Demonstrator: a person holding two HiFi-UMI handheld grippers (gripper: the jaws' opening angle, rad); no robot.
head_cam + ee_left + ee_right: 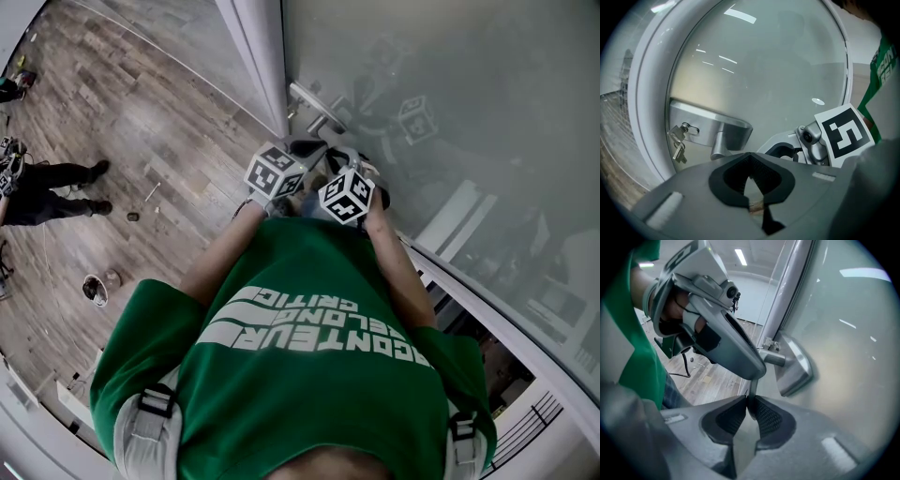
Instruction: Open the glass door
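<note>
Grippers meet at one steel lever handle [772, 357]: right gripper [750, 401] pinches its tip, left gripper [749, 156] lies pressed shut across it. Frosted, white-framed glass door [441, 112] fills far right; one key bunch [678, 143] hangs left

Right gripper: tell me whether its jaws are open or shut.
Shut on the door handle: the right gripper has its two pads pressed against the thin metal lever from both sides, with no gap showing.

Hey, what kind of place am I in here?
Probably an office or a similar indoor workplace: a frosted glass door with a metal lever handle, keys hanging beside it, and a wood-plank floor.
</note>
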